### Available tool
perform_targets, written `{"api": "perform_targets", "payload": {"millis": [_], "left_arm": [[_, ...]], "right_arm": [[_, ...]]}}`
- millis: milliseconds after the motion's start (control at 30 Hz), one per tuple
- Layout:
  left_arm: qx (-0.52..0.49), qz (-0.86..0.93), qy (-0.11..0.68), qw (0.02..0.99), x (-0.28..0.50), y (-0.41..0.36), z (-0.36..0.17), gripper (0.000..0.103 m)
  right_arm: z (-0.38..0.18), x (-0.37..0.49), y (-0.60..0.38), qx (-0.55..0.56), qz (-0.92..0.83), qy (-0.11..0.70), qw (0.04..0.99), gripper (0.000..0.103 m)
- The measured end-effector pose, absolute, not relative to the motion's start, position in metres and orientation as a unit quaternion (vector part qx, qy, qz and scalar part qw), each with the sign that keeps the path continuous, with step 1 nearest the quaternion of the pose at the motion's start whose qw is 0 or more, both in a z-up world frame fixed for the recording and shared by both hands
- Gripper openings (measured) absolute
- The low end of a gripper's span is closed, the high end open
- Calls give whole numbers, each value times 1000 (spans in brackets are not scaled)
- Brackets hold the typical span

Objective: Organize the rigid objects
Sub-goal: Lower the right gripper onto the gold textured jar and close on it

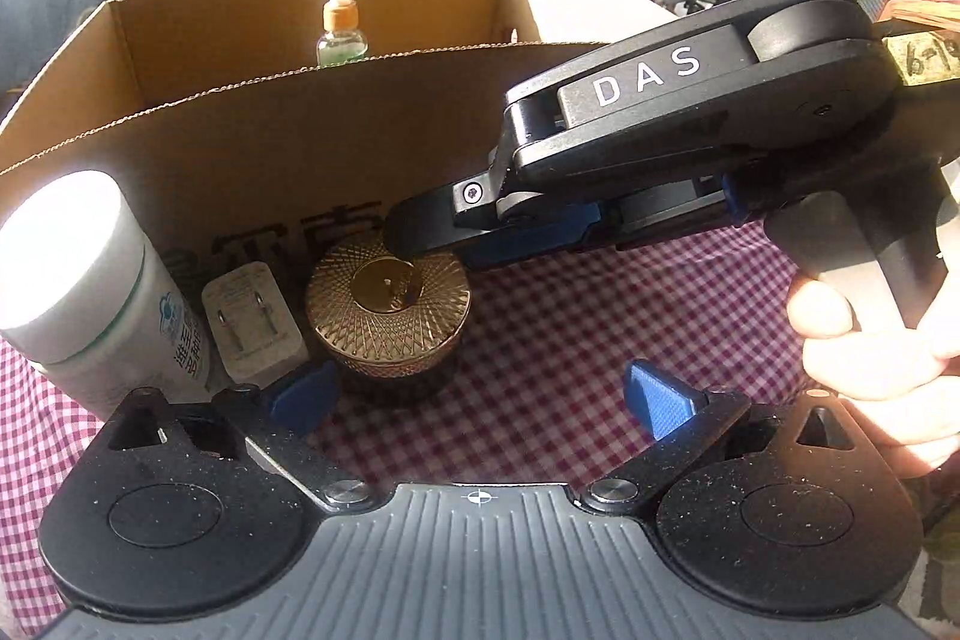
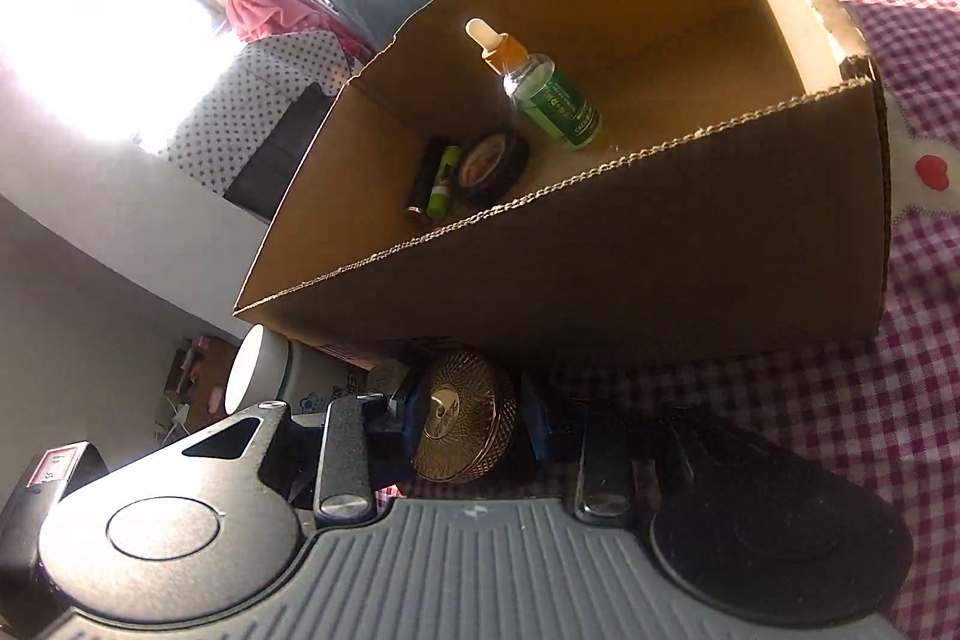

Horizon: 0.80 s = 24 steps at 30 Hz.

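The gold-lidded jar [image 2: 465,415], standing upright just outside the cardboard box [image 2: 660,244], is bracketed by the right hand-held gripper [image 2: 468,421], while the left hand-held gripper [image 1: 474,397] is held apart, empty, nearby.

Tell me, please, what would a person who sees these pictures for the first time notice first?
Most striking is the gold-lidded jar on the red checked cloth, just in front of the cardboard box, with the right gripper closing around it from the side. Beside the jar stand a white charger plug and a white bottle. Inside the box, a green dropper bottle stands upright near a roll of black tape.
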<state>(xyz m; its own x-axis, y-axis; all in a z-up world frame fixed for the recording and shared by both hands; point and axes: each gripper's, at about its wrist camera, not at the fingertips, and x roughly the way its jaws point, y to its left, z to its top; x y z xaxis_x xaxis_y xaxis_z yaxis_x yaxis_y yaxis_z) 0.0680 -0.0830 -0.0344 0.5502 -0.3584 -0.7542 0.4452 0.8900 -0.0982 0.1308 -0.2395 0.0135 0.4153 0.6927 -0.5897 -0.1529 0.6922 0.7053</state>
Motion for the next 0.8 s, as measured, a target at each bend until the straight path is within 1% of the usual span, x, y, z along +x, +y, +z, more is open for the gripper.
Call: {"api": "perform_targets", "payload": {"millis": [167,233,567,800], "left_arm": [[59,-227,413,880,70,-87,-39,102],[60,-231,411,880,64,-85,-38,102],[72,-255,406,875,60,-106,-43,102],[85,-274,403,869,53,-116,-37,102]], "right_arm": [[14,137,-233,271,277,479,787,38],[14,136,-233,273,279,479,786,40],[17,119,-259,290,259,471,792,40],[15,108,-271,310,239,466,794,40]]}}
